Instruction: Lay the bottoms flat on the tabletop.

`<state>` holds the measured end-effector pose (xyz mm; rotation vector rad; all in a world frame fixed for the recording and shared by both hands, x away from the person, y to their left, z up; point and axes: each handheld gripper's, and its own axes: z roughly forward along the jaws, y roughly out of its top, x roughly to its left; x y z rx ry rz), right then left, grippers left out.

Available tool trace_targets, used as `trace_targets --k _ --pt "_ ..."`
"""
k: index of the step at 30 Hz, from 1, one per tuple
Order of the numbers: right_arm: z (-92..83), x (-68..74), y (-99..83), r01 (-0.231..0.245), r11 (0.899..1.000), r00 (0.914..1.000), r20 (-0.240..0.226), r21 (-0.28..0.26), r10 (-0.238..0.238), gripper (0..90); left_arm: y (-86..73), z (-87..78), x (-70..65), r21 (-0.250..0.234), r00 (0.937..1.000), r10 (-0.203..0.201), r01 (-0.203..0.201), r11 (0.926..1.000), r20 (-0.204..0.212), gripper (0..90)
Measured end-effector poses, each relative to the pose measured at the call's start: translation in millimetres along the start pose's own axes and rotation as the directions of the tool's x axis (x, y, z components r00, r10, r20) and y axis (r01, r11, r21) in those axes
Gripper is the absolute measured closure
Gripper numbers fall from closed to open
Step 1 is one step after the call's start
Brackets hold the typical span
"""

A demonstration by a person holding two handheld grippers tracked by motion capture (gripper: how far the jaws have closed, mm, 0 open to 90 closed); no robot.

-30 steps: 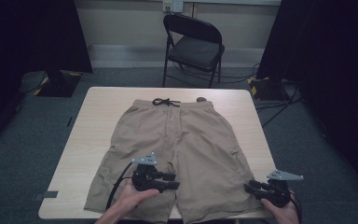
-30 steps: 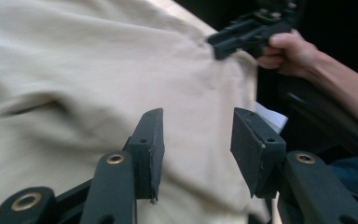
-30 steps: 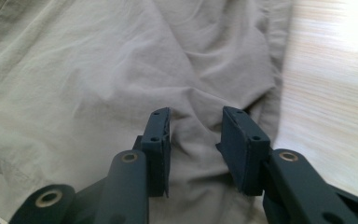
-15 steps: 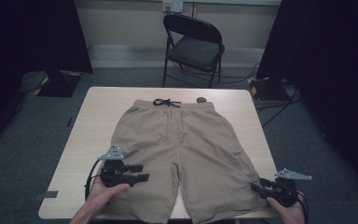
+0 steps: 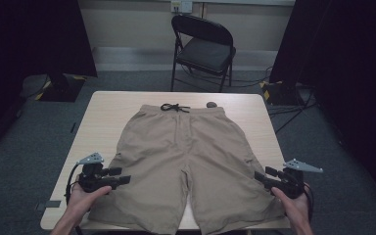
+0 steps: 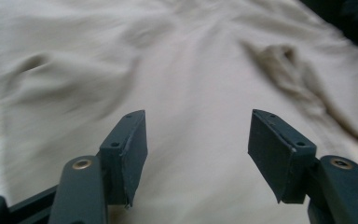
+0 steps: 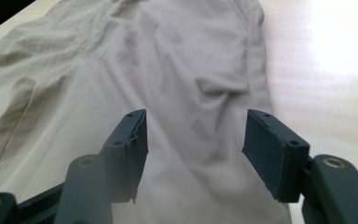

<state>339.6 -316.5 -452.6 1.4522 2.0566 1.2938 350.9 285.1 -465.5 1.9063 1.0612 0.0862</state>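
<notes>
Where the high view looks down, a pale wooden counter (image 5: 103, 117) fills the middle of the frame on a grey carpeted floor (image 5: 24, 132), with a black folding chair (image 5: 203, 49) beyond it at the upper centre, dark curtains at the upper left and upper right, and cables trailing on the floor at the right. A pair of tan shorts (image 5: 186, 161) lies flat across the centre of the counter, waistband toward the top of the frame with its dark drawstring (image 5: 175, 107) tied there, and a small dark object (image 5: 211, 104) sits just beside the waistband. Compared with a second ago, the left gripper (image 5: 120, 176) has travelled from the middle of the near leg out toward the lower left of the frame, to the outer edge of that leg; the right gripper (image 5: 264, 175) has shifted only a little at the lower right, near the outer hem of the other leg. The shorts lie smoother than before along the lower left leg. Both grippers have just been opening their jaws. In the left gripper view the jaws stand wide apart above blurred tan fabric with nothing between the pads; in the right gripper view the jaws are likewise spread, over the cloth near its edge, pinching nothing. Each hand (image 5: 81, 200) grips its tool from the bottom of the frame.
</notes>
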Motion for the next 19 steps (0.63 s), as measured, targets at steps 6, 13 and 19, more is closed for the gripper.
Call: trace_targets --k 6,13,19 --pt "17.2 -0.8 -2.8 -0.028 1.0 0.9995 0.015 -0.001 0.028 38.2 -17.3 -20.5 28.3 -0.046 0.9934 -0.077 0.074 0.9962 -0.085 36.7" --pt "15.7 -7.1 -14.4 -0.05 0.999 0.9981 0.037 0.007 0.049 37.5 -33.1 -22.2 41.3 -0.031 0.9796 -0.123 0.12 0.9924 -0.159 34.3" --pt "17.3 -8.4 -18.4 -0.053 0.998 0.998 0.035 0.022 0.052 36.1 -37.3 -19.7 39.9 -0.028 0.9776 -0.123 0.12 0.9924 -0.171 32.2"
